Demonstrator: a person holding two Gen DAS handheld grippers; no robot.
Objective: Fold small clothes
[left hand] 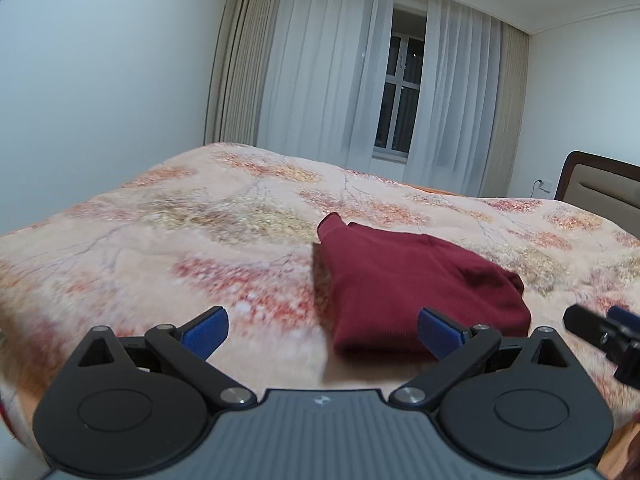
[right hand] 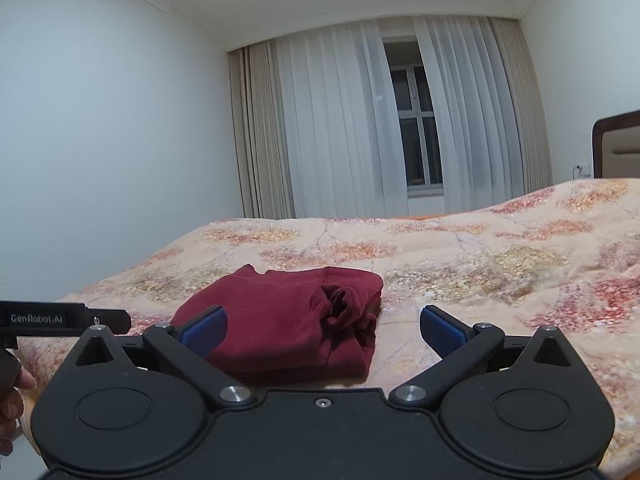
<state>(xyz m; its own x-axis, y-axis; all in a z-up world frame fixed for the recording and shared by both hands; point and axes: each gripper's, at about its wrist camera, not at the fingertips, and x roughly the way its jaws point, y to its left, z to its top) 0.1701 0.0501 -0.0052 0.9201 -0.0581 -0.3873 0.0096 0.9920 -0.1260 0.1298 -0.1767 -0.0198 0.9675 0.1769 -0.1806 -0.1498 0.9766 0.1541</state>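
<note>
A dark red garment (left hand: 416,280) lies folded into a compact bundle on the bed; it also shows in the right wrist view (right hand: 280,316), with a bunched cuff or collar on its right side. My left gripper (left hand: 323,334) is open and empty, just short of the garment's near edge, with the garment ahead and to the right. My right gripper (right hand: 323,330) is open and empty, held above the near edge of the garment. The right gripper's tip shows in the left wrist view (left hand: 600,330).
The bed has a floral peach and red cover (left hand: 180,240) and a headboard (left hand: 600,184) at the far right. White curtains and a dark window (right hand: 416,136) stand behind the bed. The left gripper's body (right hand: 60,318) and a hand show at the left edge.
</note>
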